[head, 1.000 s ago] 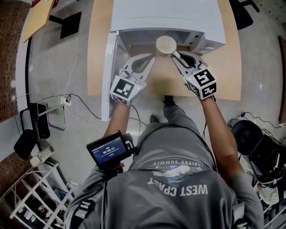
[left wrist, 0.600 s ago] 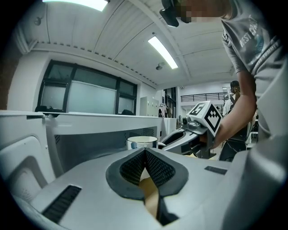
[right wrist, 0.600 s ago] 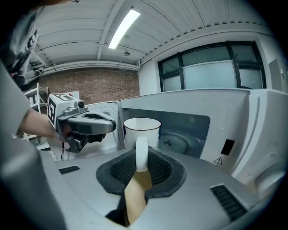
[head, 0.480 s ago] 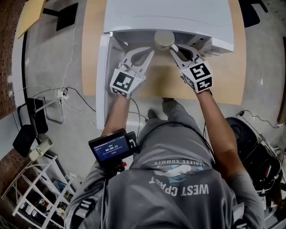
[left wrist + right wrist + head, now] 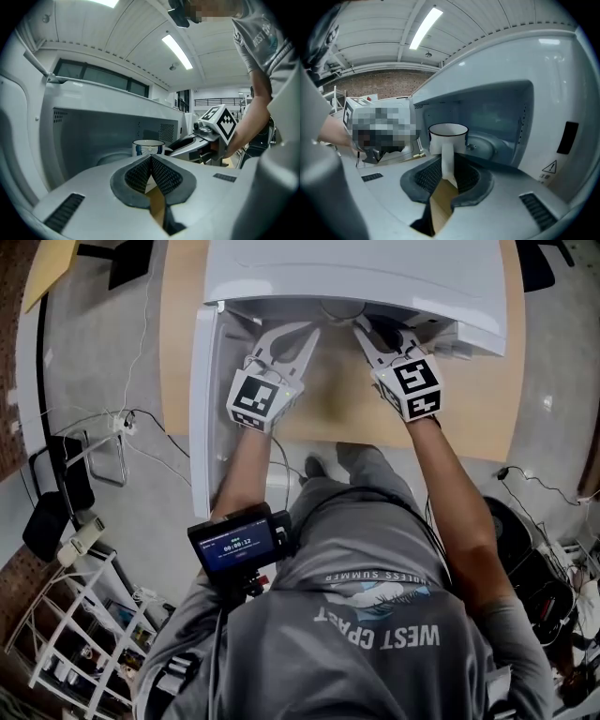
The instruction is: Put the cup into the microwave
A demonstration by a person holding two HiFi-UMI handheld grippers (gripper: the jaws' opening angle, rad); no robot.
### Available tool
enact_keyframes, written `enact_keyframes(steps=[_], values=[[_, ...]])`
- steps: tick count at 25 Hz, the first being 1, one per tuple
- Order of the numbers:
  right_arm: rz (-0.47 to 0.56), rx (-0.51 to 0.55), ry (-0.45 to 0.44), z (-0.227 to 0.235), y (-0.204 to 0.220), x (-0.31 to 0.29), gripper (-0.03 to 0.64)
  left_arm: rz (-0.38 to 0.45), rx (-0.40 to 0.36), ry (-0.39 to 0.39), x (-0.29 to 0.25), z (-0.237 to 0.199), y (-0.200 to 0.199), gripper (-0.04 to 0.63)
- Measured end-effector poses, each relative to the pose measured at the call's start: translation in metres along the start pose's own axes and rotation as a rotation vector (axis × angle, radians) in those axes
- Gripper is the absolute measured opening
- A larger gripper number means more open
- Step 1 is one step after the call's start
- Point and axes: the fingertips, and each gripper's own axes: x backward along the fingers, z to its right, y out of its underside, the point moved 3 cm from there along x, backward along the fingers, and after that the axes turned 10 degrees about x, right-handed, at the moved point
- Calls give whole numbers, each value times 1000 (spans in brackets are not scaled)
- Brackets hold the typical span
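1 cup: looks hard, light, smooth, may chip | right gripper pinches its thin handle, cup could swing | left gripper closed, empty

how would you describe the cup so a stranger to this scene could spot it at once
Find the white microwave on the wooden table, door swung open. At the mouth of its cavity is a white cup with a dark rim, its handle pinched in the right gripper. It is the only vessel there; the left gripper alongside is empty.
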Motion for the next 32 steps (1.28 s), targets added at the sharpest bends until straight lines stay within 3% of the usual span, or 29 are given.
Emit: enact_keyframes(steps=[8, 24, 32], values=[[10, -15, 19, 25, 23, -21, 67, -17, 7, -19, -32, -14, 18, 21], [34, 18, 158, 30, 4, -52, 67, -11, -1, -33, -32, -21, 16, 21], [39, 17, 172, 37, 2, -62, 67, -17, -2, -36, -30, -21, 19, 21]])
